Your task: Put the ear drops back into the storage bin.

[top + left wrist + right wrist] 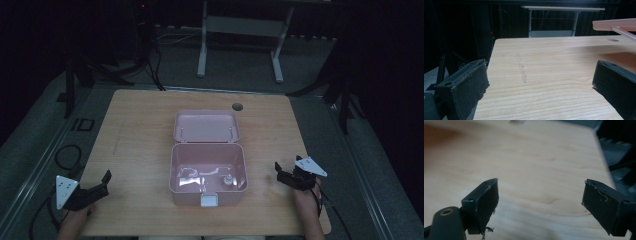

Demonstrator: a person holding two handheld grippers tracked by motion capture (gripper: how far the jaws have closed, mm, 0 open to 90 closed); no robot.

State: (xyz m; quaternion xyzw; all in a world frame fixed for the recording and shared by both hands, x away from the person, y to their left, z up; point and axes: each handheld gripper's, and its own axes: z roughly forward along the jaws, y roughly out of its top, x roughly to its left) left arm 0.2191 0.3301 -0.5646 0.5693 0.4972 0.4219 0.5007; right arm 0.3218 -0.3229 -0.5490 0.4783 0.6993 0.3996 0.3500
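Pink, glossy rectangular plastic box (208, 172) sits open at centre, flanked low by the left gripper (102, 182) and right gripper (285, 169), jaws spread.

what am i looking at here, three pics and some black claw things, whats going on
A person sits at a wooden table holding a hand-held two-jaw gripper in each hand. The high view looks down from above: left gripper and right gripper flank an open pink plastic box, lid folded back, with a small bottle inside. The other two pictures come from cameras riding on the grippers, looking along their black jaws: left gripper, right gripper. Both are open and hold nothing.
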